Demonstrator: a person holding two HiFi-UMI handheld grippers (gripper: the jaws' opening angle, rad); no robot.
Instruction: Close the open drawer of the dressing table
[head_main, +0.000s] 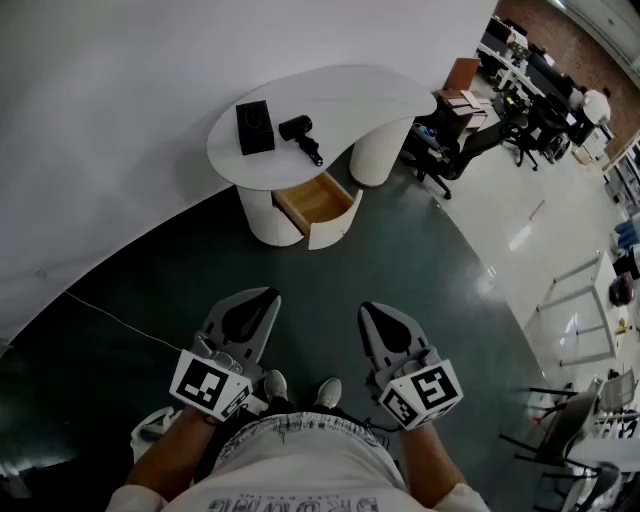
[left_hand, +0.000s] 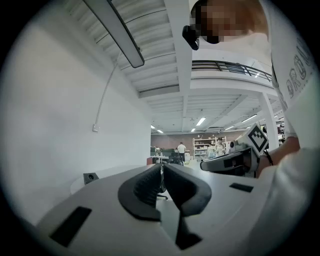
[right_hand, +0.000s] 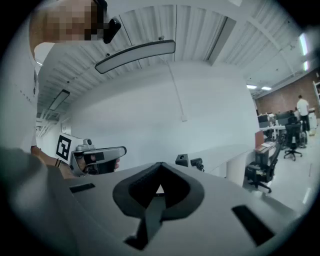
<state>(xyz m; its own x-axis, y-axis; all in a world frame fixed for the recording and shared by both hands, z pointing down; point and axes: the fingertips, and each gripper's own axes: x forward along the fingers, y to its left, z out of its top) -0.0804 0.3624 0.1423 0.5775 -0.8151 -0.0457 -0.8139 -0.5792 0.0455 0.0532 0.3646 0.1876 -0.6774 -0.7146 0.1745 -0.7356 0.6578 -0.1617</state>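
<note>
Dressing table (head_main: 330, 95) is up by the white wall w/ its drawer (head_main: 318, 205) pulled open at the front, wood inside showing. Person stands well back from it on the dark floor (head_main: 400, 260). Left claw (head_main: 268, 296) and right claw (head_main: 370, 312) are held out low, side by side, aimed approx at the table. Both have tips together, nothing between them. On top: a black box (head_main: 255, 127) and prob a hair dryer (head_main: 301, 138) just beside it
</note>
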